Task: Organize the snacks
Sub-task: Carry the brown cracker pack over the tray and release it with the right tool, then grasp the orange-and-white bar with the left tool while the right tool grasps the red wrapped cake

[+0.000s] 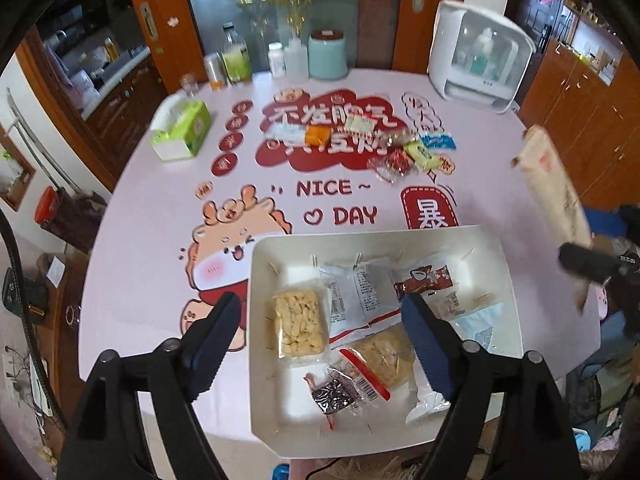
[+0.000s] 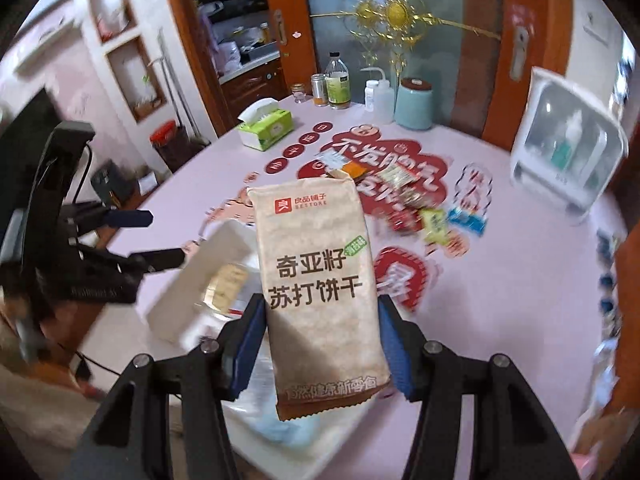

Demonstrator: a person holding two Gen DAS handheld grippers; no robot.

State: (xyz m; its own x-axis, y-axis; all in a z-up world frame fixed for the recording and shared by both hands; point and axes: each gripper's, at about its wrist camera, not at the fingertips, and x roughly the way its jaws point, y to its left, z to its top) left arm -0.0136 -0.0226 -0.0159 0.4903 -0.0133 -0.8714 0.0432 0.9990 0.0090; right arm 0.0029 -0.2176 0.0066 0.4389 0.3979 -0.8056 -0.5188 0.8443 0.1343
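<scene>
A white tray (image 1: 496,248) sits at the table's near edge with several snack packets in it, among them a puffed rice bar (image 1: 300,326). My left gripper (image 1: 320,320) is open and empty, hovering over the tray. My right gripper (image 2: 318,312) is shut on a long beige cracker packet (image 2: 316,264), held above the table to the right of the tray (image 2: 192,292). That packet also shows at the right edge of the left wrist view (image 1: 556,184). A loose pile of small snacks (image 1: 404,148) lies mid-table; it also shows in the right wrist view (image 2: 412,204).
At the table's far side stand a green tissue box (image 1: 180,132), bottles (image 1: 236,56), a teal canister (image 1: 327,54) and a white appliance (image 1: 476,56). The pink tablecloth (image 1: 160,216) has red printed graphics. The left gripper's body (image 2: 80,240) is left of the tray.
</scene>
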